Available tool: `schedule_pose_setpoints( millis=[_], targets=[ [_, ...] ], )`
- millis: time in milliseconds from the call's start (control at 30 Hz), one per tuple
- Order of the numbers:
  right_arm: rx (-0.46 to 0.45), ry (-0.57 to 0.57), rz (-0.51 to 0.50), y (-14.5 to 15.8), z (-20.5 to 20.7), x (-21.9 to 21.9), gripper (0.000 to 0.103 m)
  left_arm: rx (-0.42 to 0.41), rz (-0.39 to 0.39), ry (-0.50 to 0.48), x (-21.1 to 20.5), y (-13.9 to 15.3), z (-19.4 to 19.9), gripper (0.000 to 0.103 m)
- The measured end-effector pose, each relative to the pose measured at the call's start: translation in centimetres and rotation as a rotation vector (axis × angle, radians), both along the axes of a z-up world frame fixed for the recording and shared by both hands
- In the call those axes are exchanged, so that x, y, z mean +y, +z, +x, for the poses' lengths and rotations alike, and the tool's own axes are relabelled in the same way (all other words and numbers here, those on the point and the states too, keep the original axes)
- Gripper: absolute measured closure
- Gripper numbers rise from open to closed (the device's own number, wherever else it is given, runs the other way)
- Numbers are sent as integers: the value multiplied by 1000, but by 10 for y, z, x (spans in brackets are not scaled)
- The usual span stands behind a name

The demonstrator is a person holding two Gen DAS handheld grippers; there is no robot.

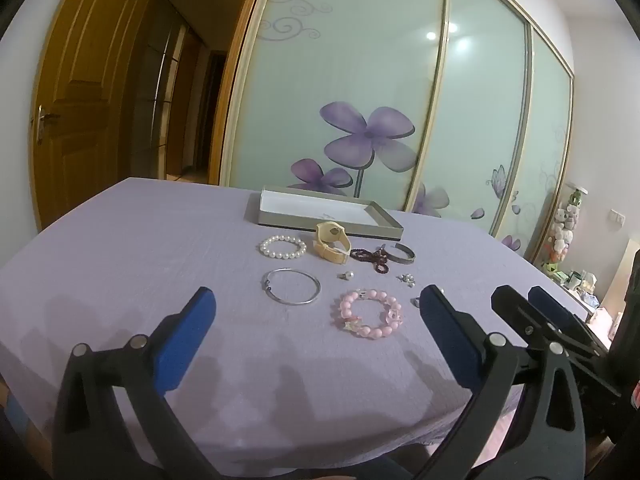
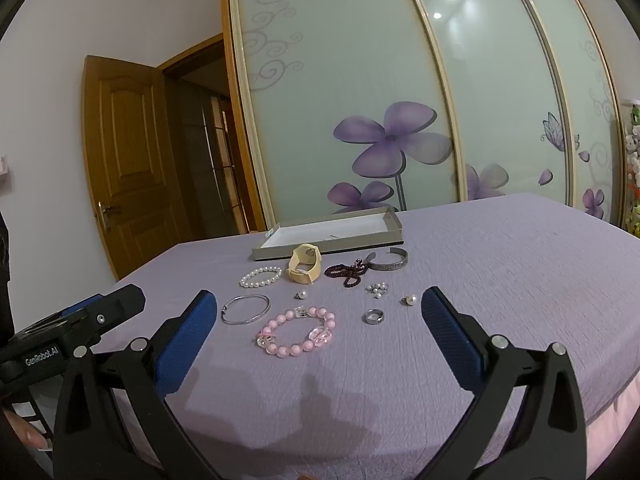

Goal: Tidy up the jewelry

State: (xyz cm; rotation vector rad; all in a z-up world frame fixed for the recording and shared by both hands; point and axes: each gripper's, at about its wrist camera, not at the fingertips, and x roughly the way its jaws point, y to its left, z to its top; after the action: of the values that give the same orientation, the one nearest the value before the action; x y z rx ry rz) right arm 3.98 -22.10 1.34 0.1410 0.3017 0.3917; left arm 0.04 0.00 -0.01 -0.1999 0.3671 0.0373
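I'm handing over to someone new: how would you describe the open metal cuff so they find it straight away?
Start at the shallow grey tray at the far side of the purple cloth. Just in front of the tray's right corner lies the cuff, right of the dark red bead strand. It is the only dull grey flat band with a gap in its ring; the thin silver bangle is wire-like and lies nearer.

A shallow grey box (image 2: 328, 236) with a white inside sits open at the far side of the lilac-covered bed (image 2: 500, 280). Just in front of it lie a white pearl bracelet (image 2: 261, 276), a cream watch (image 2: 305, 268) resting on its curled strap, a tangle of dark red beads (image 2: 348, 273) and a grey metal cuff (image 2: 387, 263). Nearer lie a thin silver bangle (image 2: 245, 309), a pink bead bracelet (image 2: 296, 332), a silver ring (image 2: 374, 316), two pearl studs (image 2: 410, 300) and a small silver cluster (image 2: 377, 289). All lie flat and apart from one another.
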Motion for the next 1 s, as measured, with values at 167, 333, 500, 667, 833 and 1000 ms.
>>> schedule_pose_setpoints(
  millis=[167,333,500,667,833,1000],
  targets=[
    [3,-1,2,0,1,0,1,-2,0,-1,0,0,0,2],
    [6,-1,1,-1,2,0,1,-5,-2,-1,0,0,0,2],
    [6,-1,2,-2,3,-1,1,-5,0,-3,0,0,-1,2],
    [6,-2,3,-2,5,-1,1,-3,-2,0,0,0,0,2],
    [6,-1,2,-2,5,-1,1,-2,-2,0,0,0,0,2],
    [5,-1,3,-3,6,-1,1,-1,-2,0,0,0,0,2]
  ],
)
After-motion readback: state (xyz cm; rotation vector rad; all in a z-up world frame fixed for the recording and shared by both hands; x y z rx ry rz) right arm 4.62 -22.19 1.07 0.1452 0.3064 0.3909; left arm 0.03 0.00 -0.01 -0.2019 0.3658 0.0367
